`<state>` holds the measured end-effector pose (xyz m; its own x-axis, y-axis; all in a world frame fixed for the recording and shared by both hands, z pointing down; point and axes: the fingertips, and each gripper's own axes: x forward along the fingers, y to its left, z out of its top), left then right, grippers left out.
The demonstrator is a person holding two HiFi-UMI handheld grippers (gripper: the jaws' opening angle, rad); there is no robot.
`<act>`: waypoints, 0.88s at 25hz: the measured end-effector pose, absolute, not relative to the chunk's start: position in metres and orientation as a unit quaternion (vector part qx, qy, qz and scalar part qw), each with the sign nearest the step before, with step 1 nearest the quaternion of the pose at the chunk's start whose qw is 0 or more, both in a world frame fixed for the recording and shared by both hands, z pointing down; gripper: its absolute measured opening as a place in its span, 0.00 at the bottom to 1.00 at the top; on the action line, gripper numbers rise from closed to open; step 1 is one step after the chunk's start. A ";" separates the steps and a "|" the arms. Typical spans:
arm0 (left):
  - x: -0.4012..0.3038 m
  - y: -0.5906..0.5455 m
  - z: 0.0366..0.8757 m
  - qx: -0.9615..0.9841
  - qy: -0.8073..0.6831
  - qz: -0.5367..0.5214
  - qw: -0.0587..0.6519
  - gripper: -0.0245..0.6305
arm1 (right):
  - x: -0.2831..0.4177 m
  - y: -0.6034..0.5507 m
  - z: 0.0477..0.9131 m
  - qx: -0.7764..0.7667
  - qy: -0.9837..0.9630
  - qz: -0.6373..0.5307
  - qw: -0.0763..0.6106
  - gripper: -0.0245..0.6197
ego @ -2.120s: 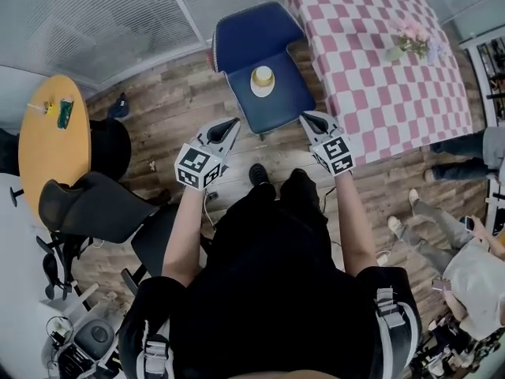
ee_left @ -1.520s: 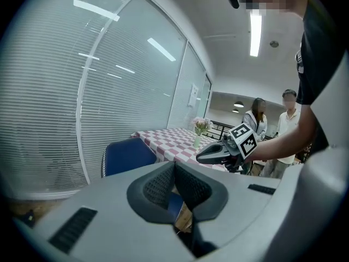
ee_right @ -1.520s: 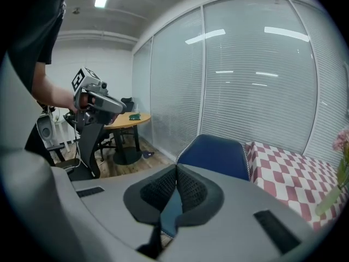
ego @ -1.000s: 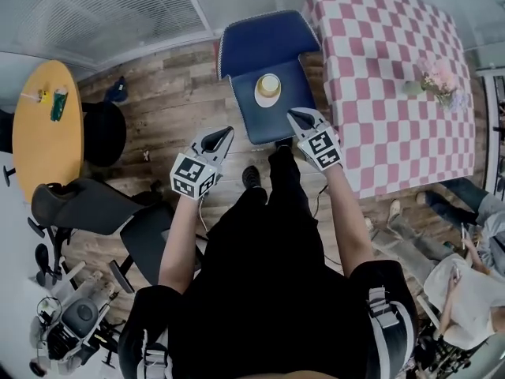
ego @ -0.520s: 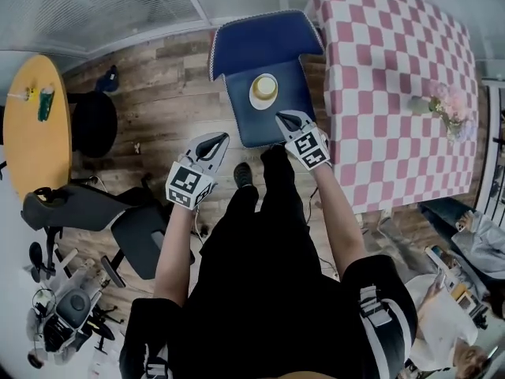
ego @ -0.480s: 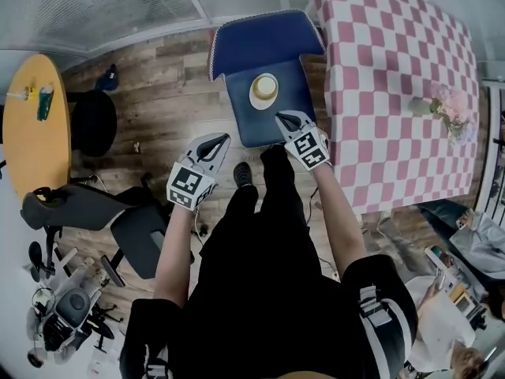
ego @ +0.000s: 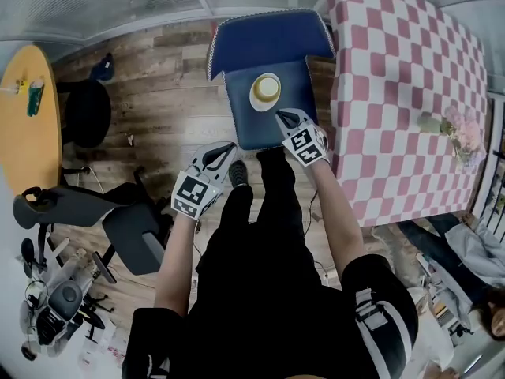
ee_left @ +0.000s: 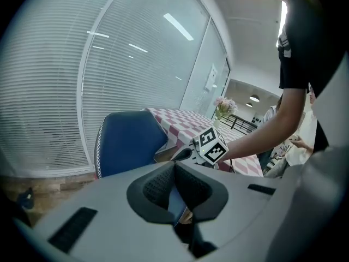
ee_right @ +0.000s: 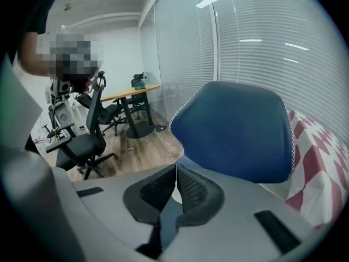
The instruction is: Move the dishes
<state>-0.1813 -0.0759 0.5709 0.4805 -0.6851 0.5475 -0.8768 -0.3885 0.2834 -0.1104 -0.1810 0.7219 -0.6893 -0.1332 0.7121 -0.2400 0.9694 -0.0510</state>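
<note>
Head view: blue chair (ego: 246, 126) sits at 12 o'clock from the person, seat facing them. Dishes are on the seat, a white plate (ego: 256, 100) with a yellow cup (ego: 267, 87) standing on it, roughly mid-seat, toward the backrest.

Right tool (ego: 281, 116): over the front part of the seat, tips pointing at the plate, which lies at 11 o'clock from the tips. Near it, not touching. Right gripper view shows the pads pressed together at the tips, clenched with nothing between them. The chair back fills that view beyond the pads. A white sliver shows just behind the pads; can't tell what it is.

Left tool (ego: 226, 149): off the seat, over the wood floor (ego: 158, 113) at 7 o'clock from the seat's front-left corner, well apart from the dishes. Left gripper view shows its pads also together at the tips, clenched and empty. That view catches the right tool's marker cube and the forearm at 1 o'clock, with the chair back at 10 o'clock.

Surroundings: a counter with pink-and-white check cloth (ego: 394, 69) at 2 o'clock, right beside the chair, with a flower vase (ego: 451, 126) on its far side. A round yellow counter (ego: 22, 133) at 9 o'clock. A black office chair (ego: 75, 208) at 8 o'clock.
</note>
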 end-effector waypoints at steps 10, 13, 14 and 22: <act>-0.191 -0.093 0.608 0.808 -0.484 0.173 0.289 0.07 | -0.126 -0.204 0.784 0.099 -0.907 0.076 0.402 0.09; -0.191 -0.096 0.619 0.806 -0.484 0.174 0.293 0.07 | -0.132 -0.211 0.800 0.095 -0.907 0.075 0.403 0.09; -0.190 -0.096 0.623 0.805 -0.484 0.173 0.296 0.07 | -0.134 -0.212 0.806 0.093 -0.907 0.074 0.404 0.09; -0.194 -0.097 0.650 0.798 -0.488 0.169 0.309 0.07 | -0.149 -0.219 0.852 0.078 -0.900 0.070 0.423 0.11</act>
<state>-0.1936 -0.0973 0.6504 0.4660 -0.6749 0.5722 -0.8842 -0.3323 0.3282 -0.1488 -0.2194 0.8518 -0.6298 -0.0809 0.7726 -0.1997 0.9780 -0.0604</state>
